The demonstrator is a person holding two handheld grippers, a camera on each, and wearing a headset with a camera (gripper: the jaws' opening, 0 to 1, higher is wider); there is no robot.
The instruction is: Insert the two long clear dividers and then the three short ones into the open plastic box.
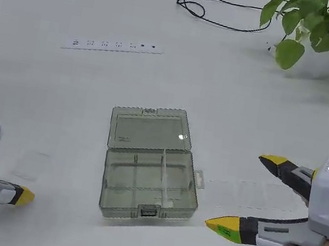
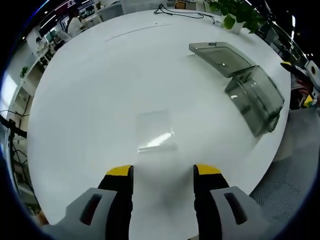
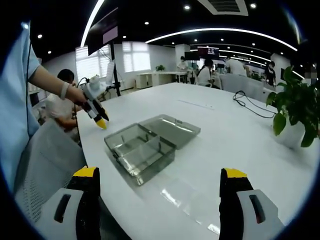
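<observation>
Left gripper view: clear divider [image 2: 156, 131] lies before left gripper [image 2: 163, 170].

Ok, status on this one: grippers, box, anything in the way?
Left gripper open, empty, clear divider flat ahead. Right gripper open, empty, loose dividers between its jaws. Plastic box open, seated dividers already in. Nothing blocking the box.

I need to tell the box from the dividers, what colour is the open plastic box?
The box is smoky translucent grey, clearest in the head view.
</observation>
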